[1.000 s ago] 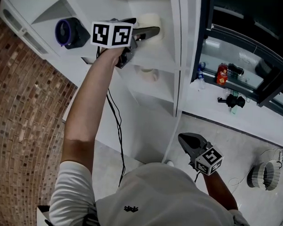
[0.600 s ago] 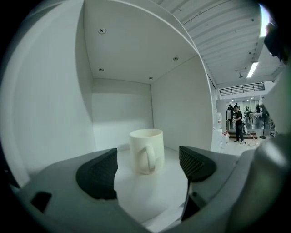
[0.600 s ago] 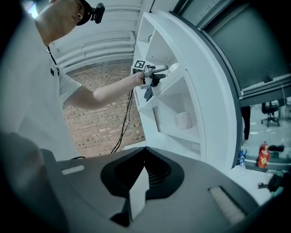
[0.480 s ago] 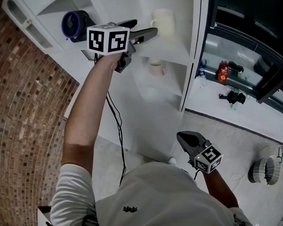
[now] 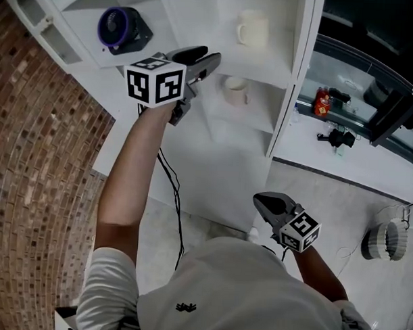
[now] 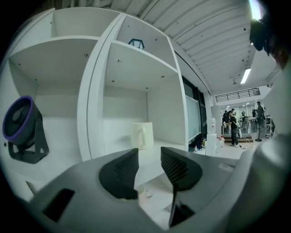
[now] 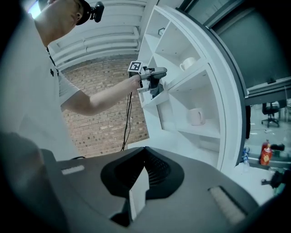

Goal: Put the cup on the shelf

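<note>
Left arm (image 5: 128,185): I see it raised and stretched forward, elbow nearly straight, bare below a short sleeve. The left gripper (image 5: 209,57) it carries points at the shelf (image 5: 285,74), its tips short of the upper board's front edge. In the left gripper view the left gripper (image 6: 149,157) has its jaws closing. A narrow gap remains between the ribbed pads, nothing stands in it, and the pads press on nothing.

The cup (image 5: 254,28) stands upright on the upper board of the right-hand bay, its handle on the left in the head view, well apart from the jaws. The same cup (image 6: 142,135) shows beyond the tips in the left gripper view, and the cup (image 7: 188,63) appears high up in the right gripper view. A lower cup (image 5: 235,91) sits on the board beneath. A fan (image 5: 120,29) stands in the bay to the left.

The right gripper (image 5: 267,202) is held low, close to the torso, pointing toward the shelf. Its own view shows the right gripper (image 7: 144,154) with jaws pressed together and holding nothing.

Hidden or unclear: the marker cube covers most of the left hand, and the torso hides nearly all of the right forearm. A cable (image 5: 172,193) drops from the left gripper and its lower end is lost behind the shirt. In the left gripper view the jaws block the lower board. The small items on the ledge at right, one of them red, I cannot identify.
</note>
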A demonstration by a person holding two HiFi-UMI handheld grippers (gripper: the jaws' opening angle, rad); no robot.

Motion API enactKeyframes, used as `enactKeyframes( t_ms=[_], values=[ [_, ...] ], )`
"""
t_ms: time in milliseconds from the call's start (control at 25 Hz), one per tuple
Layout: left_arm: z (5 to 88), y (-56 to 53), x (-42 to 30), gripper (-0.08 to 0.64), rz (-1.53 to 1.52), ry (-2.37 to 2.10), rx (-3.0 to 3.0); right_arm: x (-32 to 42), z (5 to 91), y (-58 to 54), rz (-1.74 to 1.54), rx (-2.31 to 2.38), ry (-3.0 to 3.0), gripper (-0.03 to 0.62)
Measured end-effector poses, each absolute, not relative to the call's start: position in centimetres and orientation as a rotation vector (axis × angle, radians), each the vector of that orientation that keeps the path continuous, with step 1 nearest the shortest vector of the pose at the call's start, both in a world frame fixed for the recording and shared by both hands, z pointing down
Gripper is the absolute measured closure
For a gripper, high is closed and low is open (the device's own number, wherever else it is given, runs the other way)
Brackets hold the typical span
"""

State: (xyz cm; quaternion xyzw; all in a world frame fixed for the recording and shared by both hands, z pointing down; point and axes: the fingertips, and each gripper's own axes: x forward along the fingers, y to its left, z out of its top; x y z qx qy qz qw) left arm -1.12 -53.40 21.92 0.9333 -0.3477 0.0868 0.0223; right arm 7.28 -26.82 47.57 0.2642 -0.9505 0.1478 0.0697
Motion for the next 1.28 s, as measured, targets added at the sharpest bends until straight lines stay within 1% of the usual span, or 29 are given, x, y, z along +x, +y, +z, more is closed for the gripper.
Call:
enactKeyframes(
  t_ms=[120,160,360,1280],
  values=[
    [22.5,-51.6,-2.6,0.489,0.205,-1.102,2.896,6.1,47.7,-25.8,0.449,0.799,-2.856,0.581],
    [22.7,-50.9,-3.0,0.508,0.184,-1.105,2.899,5.8,47.7,-25.5,0.446,0.801,-2.852,0.581],
    [24.1,-47.9,-5.0,0.550,0.139,-1.092,2.900,4.1,47.7,-24.1,0.432,0.827,-2.832,0.581],
    [35.2,-29.4,-11.3,0.554,0.321,-0.833,2.921,-2.8,46.9,-17.1,0.377,0.969,-2.794,0.581]
  ],
)
